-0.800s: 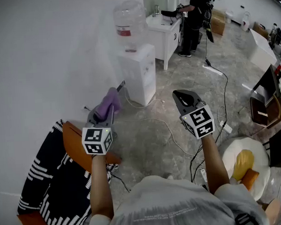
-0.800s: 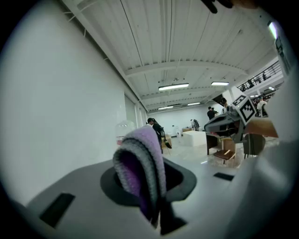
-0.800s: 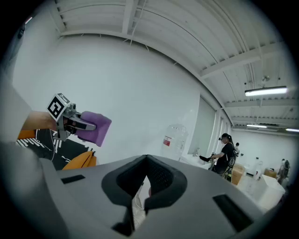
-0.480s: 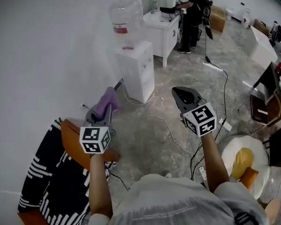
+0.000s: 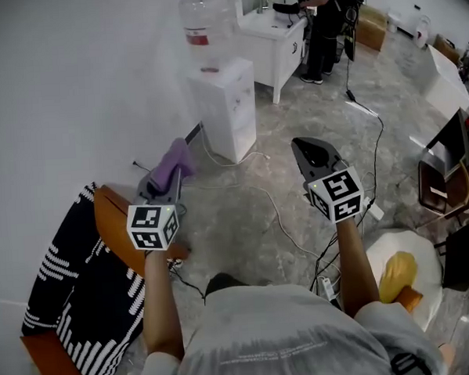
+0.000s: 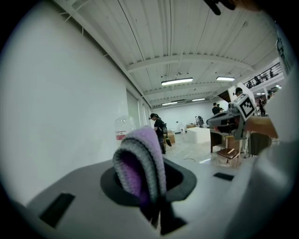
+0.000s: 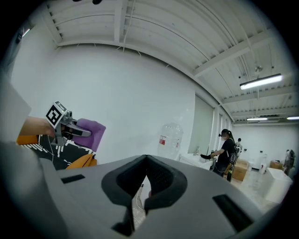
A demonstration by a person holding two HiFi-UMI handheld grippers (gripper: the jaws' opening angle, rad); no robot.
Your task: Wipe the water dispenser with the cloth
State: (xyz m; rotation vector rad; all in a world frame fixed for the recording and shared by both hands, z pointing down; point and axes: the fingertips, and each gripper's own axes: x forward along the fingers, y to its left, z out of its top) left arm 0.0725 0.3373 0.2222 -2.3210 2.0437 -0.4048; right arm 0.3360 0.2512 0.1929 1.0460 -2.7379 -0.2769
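Wiping hasn't started: your left tool [image 5: 168,181] pinches the purple cloth [image 5: 176,157], your right tool [image 5: 305,149] is drawn narrow on nothing, and the water dispenser [image 5: 224,105] stands by the wall, well apart, every surface left.

My left gripper [image 6: 156,212] is pale grey with charcoal pads. The cloth [image 6: 140,163] is lilac outside, grey ribbed knit along the fold and deeper purple within. My right gripper [image 7: 140,200] has the same grey and charcoal. Both carry cubes of black-and-white square markers (crisp against the floor in the head view).

In the upper middle of the head view, the water dispenser [image 5: 224,105] is white, its bottle clear with a red label. The floor [image 5: 252,221] is mottled grey, like marble. At lower left an orange chair [image 5: 111,224] bears a black throw [image 5: 75,293] with white stripes and dashes. At lower right, something yellow [image 5: 397,274] lies on a white round table [image 5: 422,251].
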